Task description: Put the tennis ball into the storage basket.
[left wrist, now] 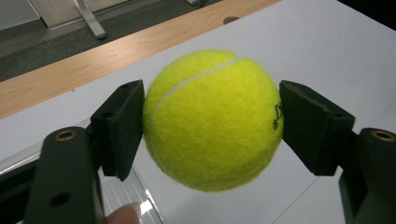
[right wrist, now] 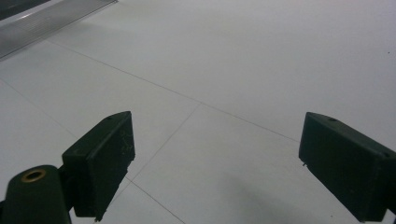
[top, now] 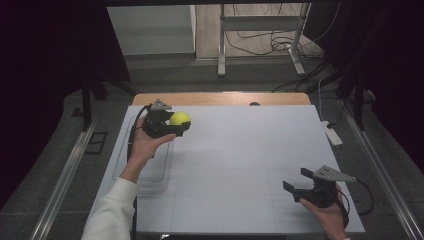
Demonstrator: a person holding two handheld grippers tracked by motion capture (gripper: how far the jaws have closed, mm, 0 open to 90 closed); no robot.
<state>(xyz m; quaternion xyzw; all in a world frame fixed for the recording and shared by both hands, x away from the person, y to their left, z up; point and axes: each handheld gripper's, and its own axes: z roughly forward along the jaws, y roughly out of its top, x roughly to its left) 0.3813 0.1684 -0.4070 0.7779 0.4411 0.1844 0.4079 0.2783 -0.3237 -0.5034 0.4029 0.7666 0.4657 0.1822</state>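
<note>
I'm holding the tennis ball (left wrist: 214, 120) squarely between my left gripper's (top: 172, 125) jaws, both pads pressing its sides so it is hanging clear above the desk (top: 240, 150), just beside the clear tray (top: 150, 175), ready for carrying. My right gripper (top: 296, 186) is idling low near the desk's front edge, jaws spread wide and gripping nothing.

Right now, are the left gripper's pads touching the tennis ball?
Touching. The left gripper view shows both pads of the left gripper pressed against opposite sides of the tennis ball, which hangs clear of the table.
</note>
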